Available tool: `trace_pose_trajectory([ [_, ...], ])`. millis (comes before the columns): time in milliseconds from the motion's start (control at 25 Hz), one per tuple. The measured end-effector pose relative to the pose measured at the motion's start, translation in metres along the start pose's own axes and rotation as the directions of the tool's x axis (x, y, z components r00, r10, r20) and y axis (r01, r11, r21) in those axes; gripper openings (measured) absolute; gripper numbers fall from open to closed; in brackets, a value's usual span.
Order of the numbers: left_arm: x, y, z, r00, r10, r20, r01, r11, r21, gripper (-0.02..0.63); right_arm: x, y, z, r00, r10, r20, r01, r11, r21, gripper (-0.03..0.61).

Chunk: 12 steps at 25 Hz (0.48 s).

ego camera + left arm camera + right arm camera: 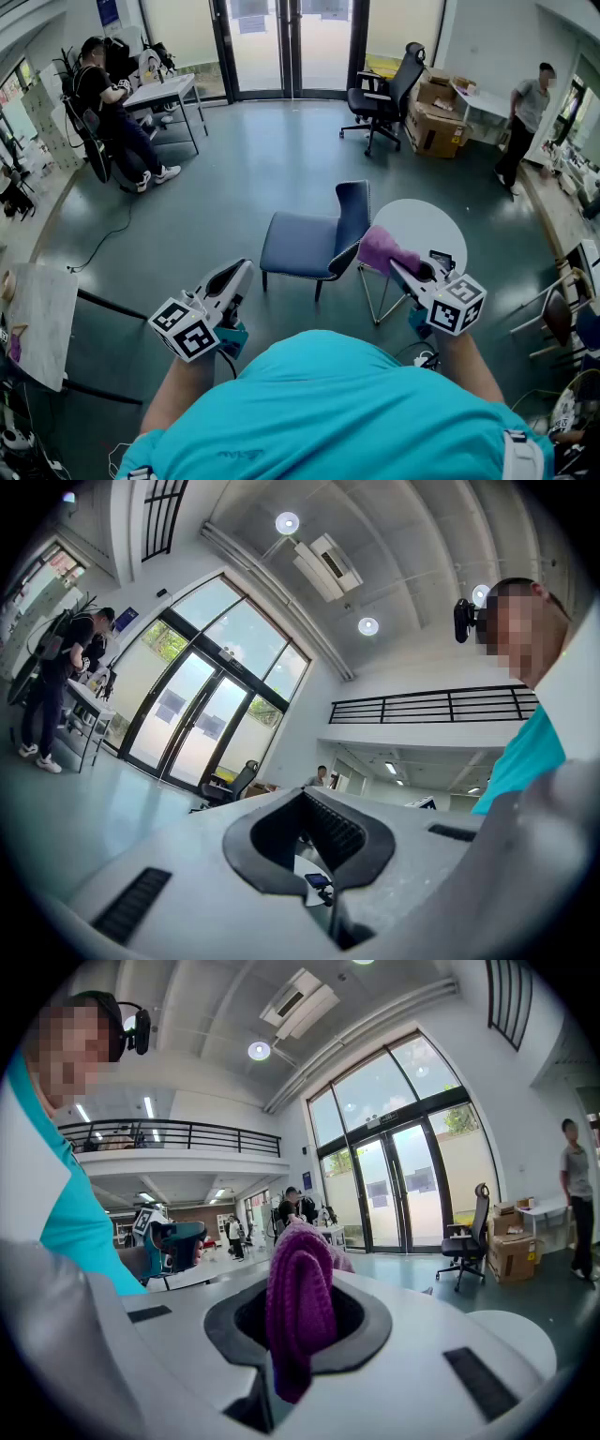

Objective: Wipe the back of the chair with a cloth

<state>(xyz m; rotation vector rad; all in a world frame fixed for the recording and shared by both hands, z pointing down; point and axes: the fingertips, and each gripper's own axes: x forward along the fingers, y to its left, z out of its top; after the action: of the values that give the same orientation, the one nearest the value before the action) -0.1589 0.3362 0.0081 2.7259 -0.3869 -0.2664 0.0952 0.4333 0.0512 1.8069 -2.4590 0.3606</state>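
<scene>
A blue chair (pixel 314 239) stands on the grey floor ahead of me, its backrest (pixel 353 214) on the right side of the seat. My right gripper (pixel 405 272) is shut on a purple cloth (pixel 384 249), which hangs close to the lower right edge of the backrest. In the right gripper view the folded cloth (pixel 300 1302) sticks up from between the jaws of the right gripper (pixel 298 1340). My left gripper (pixel 234 277) hovers left of the chair's front, apart from it. Its jaws are shut with nothing between them in the left gripper view (pixel 317 855).
A round white table (pixel 427 230) stands just right of the chair. A black office chair (pixel 384 94) and cardboard boxes (pixel 436 127) are at the back right. One person sits at a desk (pixel 103 94) far left; another stands (pixel 525 117) far right. A marbled tabletop (pixel 37 319) lies at my left.
</scene>
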Motion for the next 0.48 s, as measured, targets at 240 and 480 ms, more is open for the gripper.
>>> trace_pose_trajectory([
  [240, 0.000, -0.002, 0.002, 1.000, 0.002, -0.002, -0.002, 1.000, -0.005, -0.006, -0.002, -0.001, 0.003, 1.000, -0.001, -0.003, 0.001, 1.000, 0.002, 0.054],
  [480, 0.013, -0.002, -0.004, 1.000, 0.010, -0.007, -0.010, 1.000, -0.020, -0.006, -0.001, -0.011, 0.002, 1.000, 0.014, -0.006, -0.014, 1.000, 0.007, 0.054],
])
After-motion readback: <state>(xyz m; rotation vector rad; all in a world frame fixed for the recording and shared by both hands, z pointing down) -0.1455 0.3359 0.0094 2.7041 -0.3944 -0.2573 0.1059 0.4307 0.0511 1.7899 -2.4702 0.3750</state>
